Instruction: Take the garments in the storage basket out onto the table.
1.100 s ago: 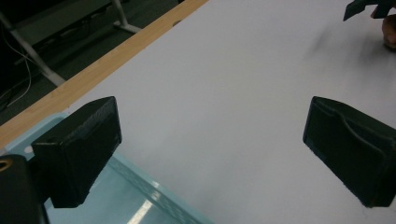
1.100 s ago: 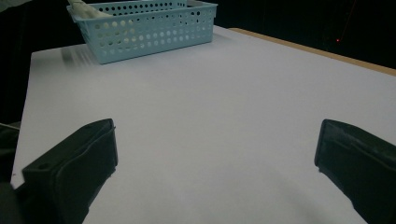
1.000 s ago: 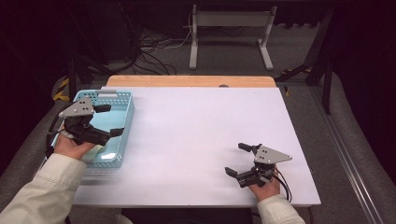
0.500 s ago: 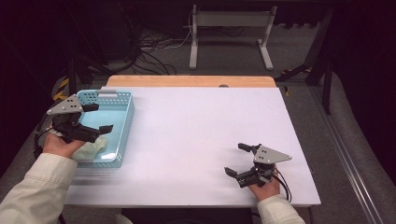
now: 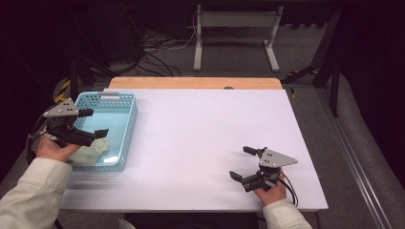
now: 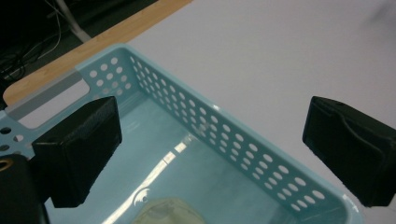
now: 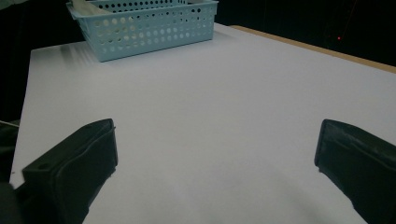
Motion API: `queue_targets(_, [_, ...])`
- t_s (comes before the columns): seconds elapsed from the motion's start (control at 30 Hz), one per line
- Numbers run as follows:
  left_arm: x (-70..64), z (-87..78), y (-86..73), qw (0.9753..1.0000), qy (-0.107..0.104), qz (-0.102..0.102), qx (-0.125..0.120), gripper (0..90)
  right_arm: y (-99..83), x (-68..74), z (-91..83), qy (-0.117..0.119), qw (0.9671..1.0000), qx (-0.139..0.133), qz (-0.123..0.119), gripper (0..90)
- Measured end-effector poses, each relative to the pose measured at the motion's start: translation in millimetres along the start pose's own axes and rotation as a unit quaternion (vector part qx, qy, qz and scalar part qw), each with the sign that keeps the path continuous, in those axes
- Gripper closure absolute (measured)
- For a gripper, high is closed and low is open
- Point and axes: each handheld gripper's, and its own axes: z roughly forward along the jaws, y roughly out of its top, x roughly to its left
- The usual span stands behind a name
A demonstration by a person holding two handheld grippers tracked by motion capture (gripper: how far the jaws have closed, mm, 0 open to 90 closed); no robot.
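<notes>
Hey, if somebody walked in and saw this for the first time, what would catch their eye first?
Probably the light blue perforated basket at the left edge of the white table, with a pale crumpled thing lying inside. The left gripper hangs open over the basket, while the right gripper rests open near the table's front right corner.

White tabletop [image 5: 200,138] on wooden board [image 5: 191,83]; metal stand [image 5: 234,33], cables [image 5: 143,45] on floor behind.

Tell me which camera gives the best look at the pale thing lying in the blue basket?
The high view: the pale green cloth lies whole in the basket. The left gripper view catches just its top edge; the right gripper view shows the basket's wall.
</notes>
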Motion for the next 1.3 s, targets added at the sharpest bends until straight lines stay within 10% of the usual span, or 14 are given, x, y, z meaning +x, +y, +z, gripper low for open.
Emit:
queue_targets(0.9, [26.2,-5.9,-41.5,0.9935,0.024,-0.051,0.099,5.7,-0.1,0.6,1.8,0.006,0.9999,0.008,-0.002,0.2])
queue_targets(1.3, [32.9,-2.0,-52.8,0.9849,0.028,-0.076,0.153,6.1,-0.4,0.3,2.5,0.009,0.9999,0.01,-0.003,0.5])
